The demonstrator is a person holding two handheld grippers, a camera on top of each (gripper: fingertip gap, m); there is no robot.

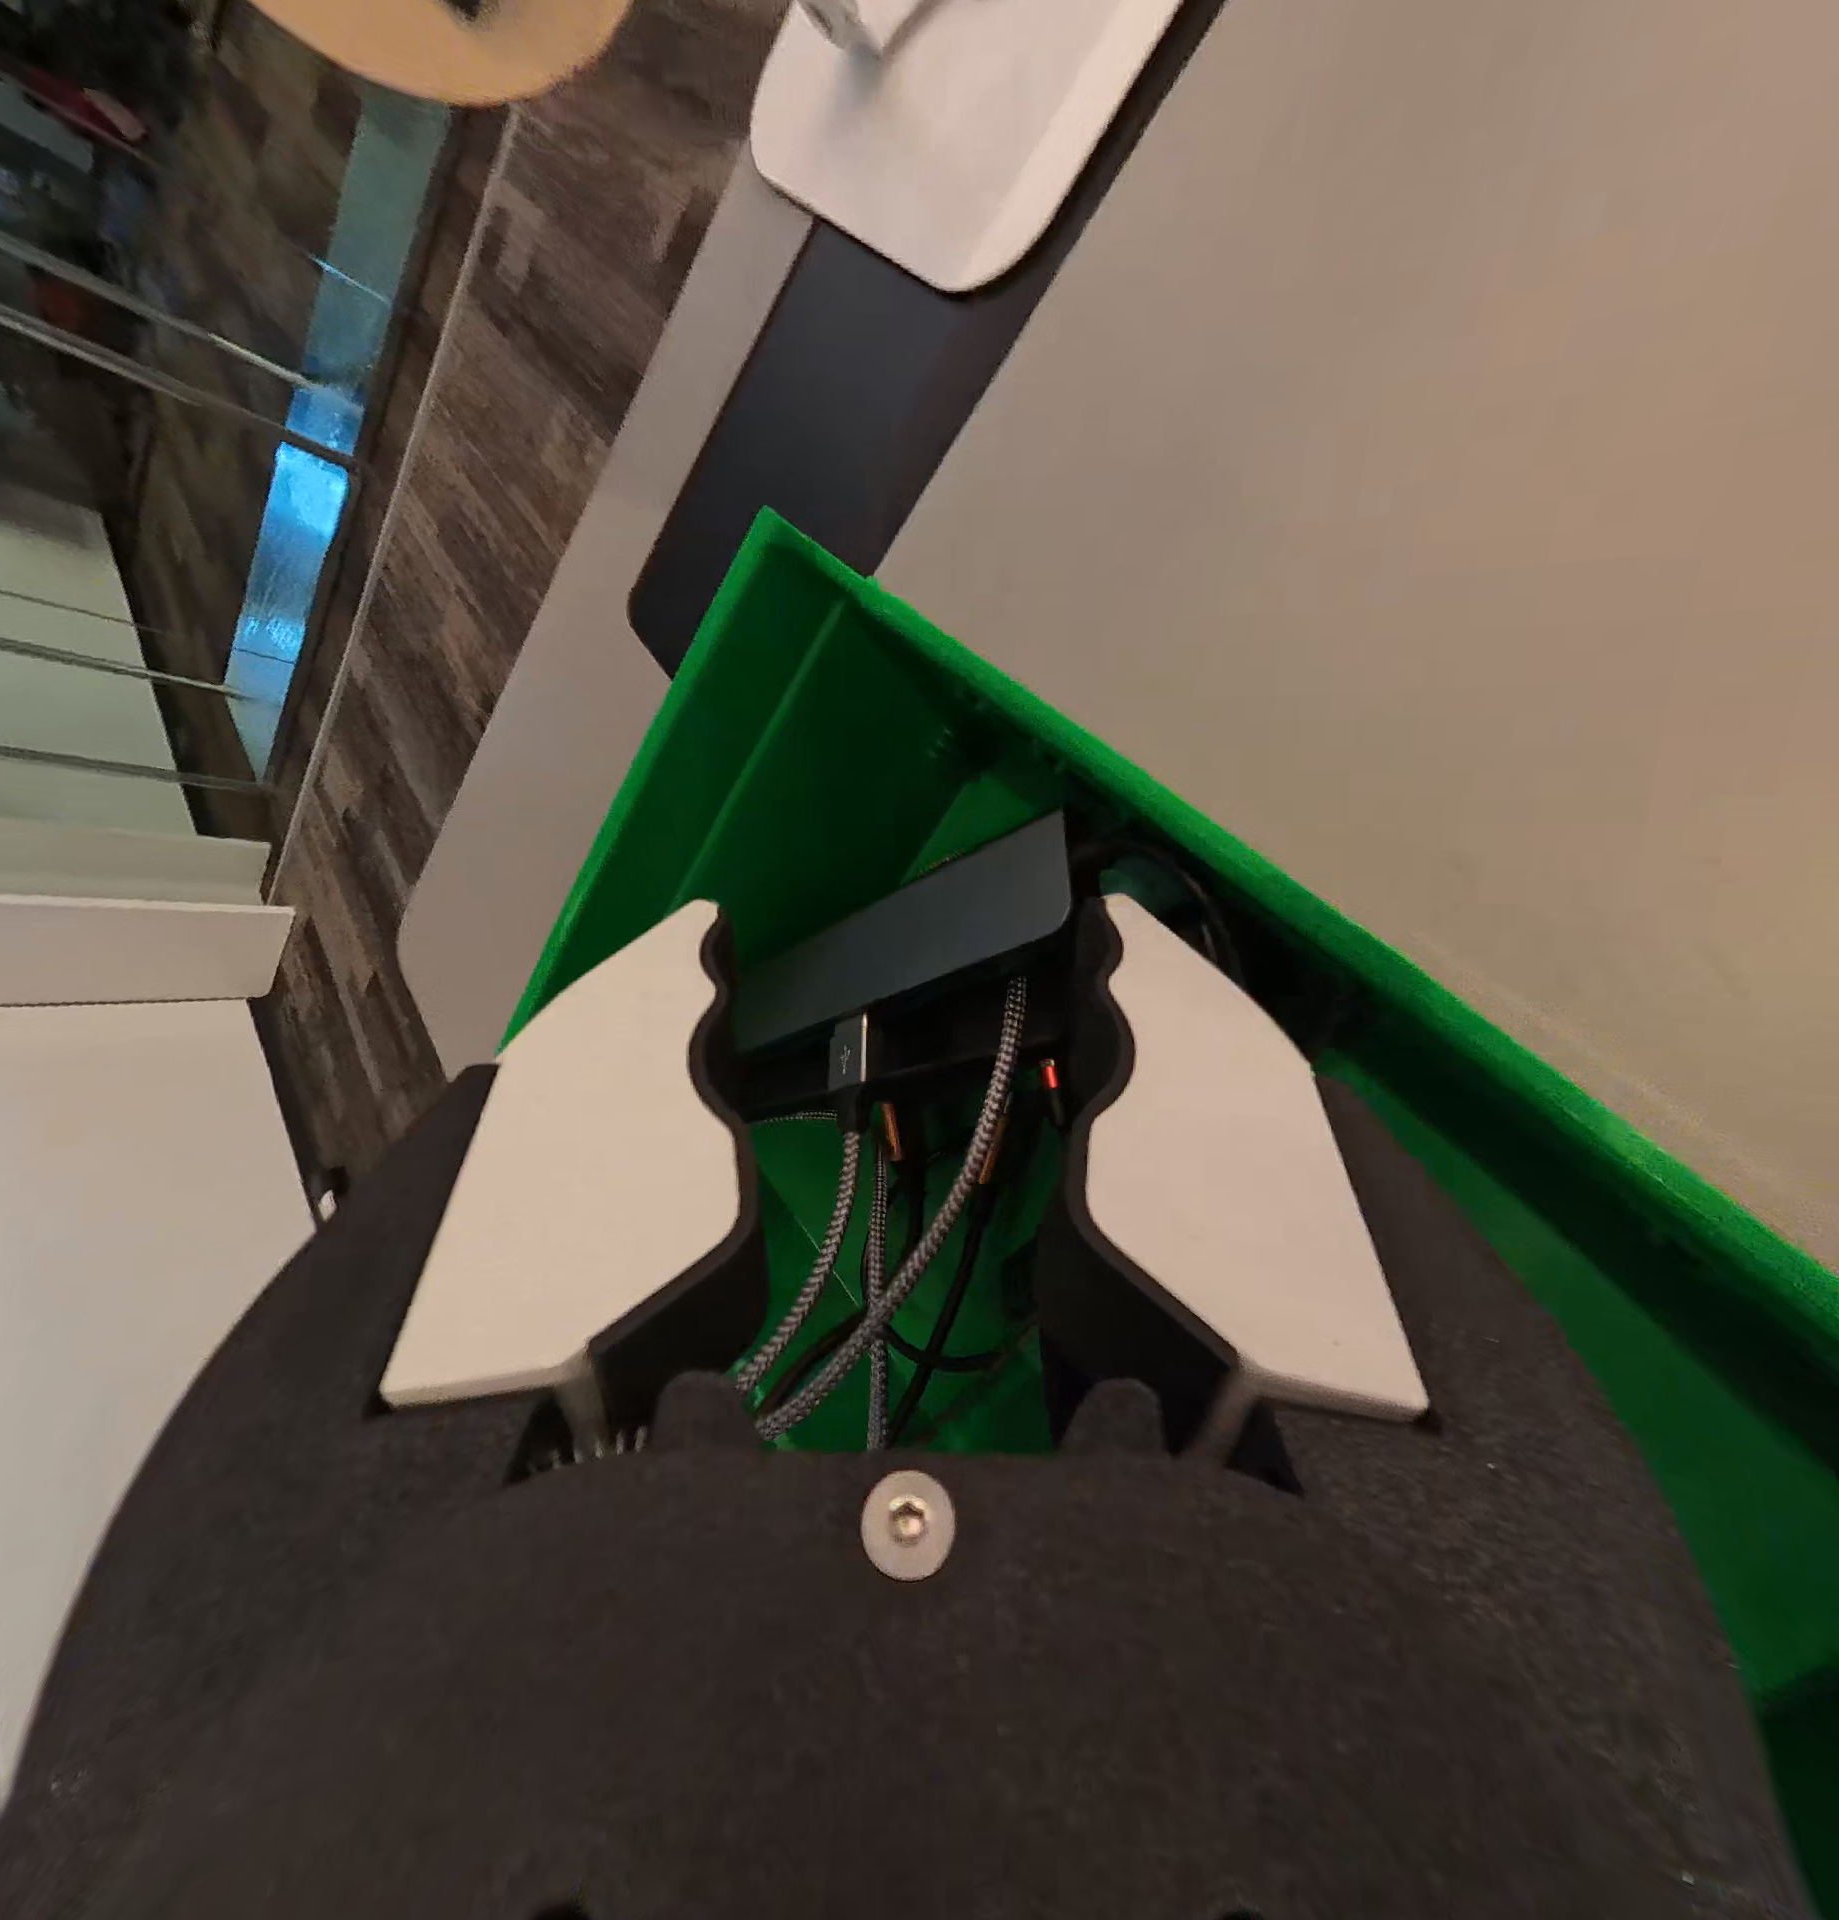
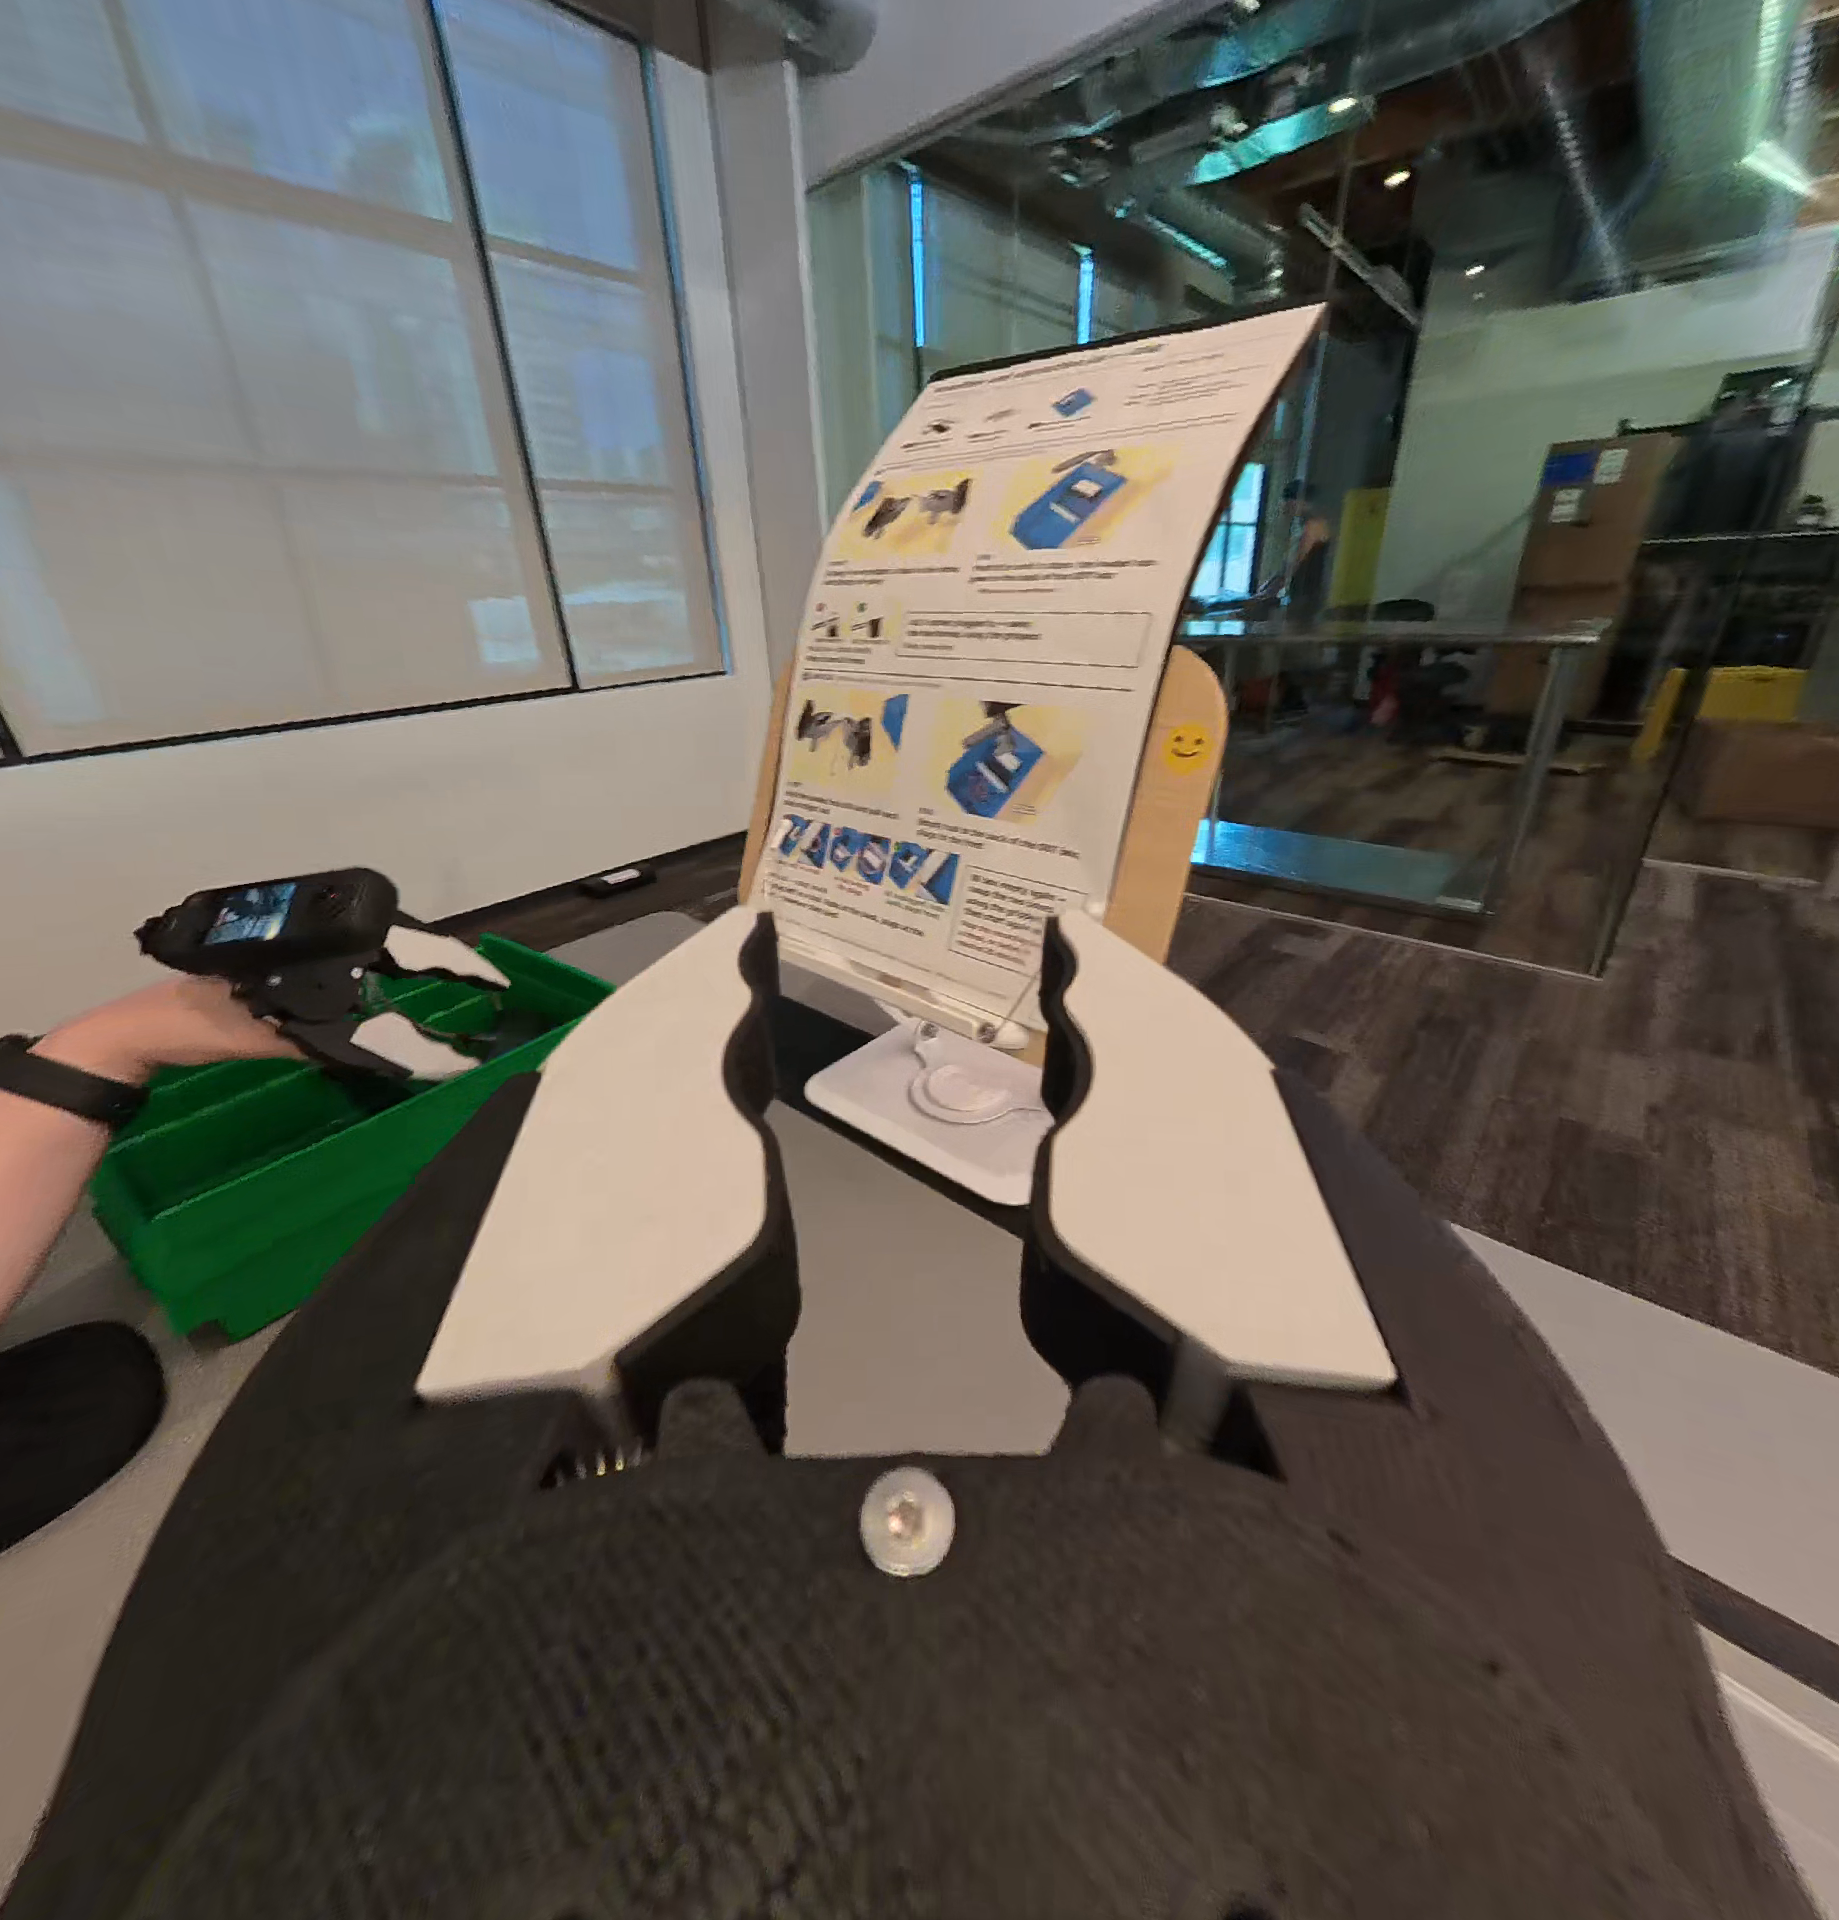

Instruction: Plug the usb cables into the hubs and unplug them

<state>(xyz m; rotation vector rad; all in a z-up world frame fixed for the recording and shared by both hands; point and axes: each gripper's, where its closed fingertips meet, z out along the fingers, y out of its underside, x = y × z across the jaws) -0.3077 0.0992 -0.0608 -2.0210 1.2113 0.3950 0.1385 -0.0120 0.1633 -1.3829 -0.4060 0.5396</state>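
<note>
We see the L gripper (image 1: 899,997) spread apart, nothing clamped, nose down into a green bin (image 1: 1362,966). Between its fingertips and just ahead lies a dark grey USB hub (image 1: 925,935), long side across the gap. One grey USB plug (image 1: 850,1058) sits in the hub's near face, roughly centred btw the fingers. Braided grey cables (image 1: 956,1216) plus thinner black ones trail from the hub back toward the gripper body, crossing each other on the bin floor. Copper-toned connector ends (image 1: 889,1132) hang just below the hub; whether they are seated we cannot tell. Contact btw fingers and hub: cannot tell, appears just apart.

R gripper (image 2: 899,997) also parted, holding nothing, hovering above the grey table (image 2: 894,1299), well apart from the bin. Ahead of it: white stand (image 2: 946,1117) carrying a curved instruction sheet (image 2: 1008,665). Far to its left we see the other gripper (image 2: 395,1003) held by a hand (image 2: 156,1029), dipped into the green bin (image 2: 271,1174).
</note>
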